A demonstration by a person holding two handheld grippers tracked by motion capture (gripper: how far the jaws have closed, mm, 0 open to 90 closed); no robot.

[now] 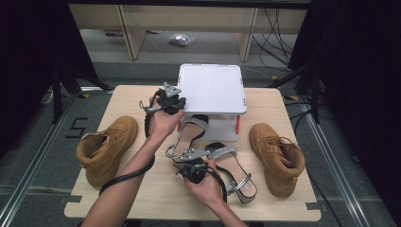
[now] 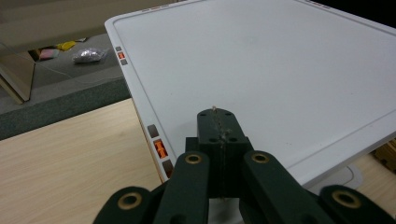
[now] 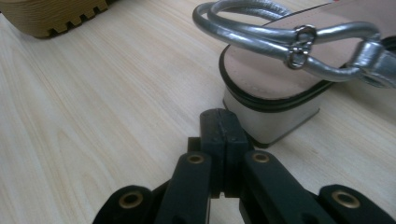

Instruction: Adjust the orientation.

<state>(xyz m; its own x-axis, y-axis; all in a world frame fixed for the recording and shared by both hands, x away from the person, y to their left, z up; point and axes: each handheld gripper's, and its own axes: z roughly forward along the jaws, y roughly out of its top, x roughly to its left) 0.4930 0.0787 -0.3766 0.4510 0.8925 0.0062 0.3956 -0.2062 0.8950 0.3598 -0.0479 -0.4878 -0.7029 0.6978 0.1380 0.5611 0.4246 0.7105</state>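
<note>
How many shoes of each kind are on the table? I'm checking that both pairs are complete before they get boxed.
Tan boots: 2, one at the left and one at the right
Silver-strapped sandals: 2, one nearer the box and one nearer the person
White box: 1
Total: 5

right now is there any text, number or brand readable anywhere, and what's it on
"5": black mark on the grey floor left of the table.
White box lid: small brown and orange squares along its edge, no lettering legible.
Tan boots and silver sandals: no brand or label readable.
Nothing else can be read.
</note>
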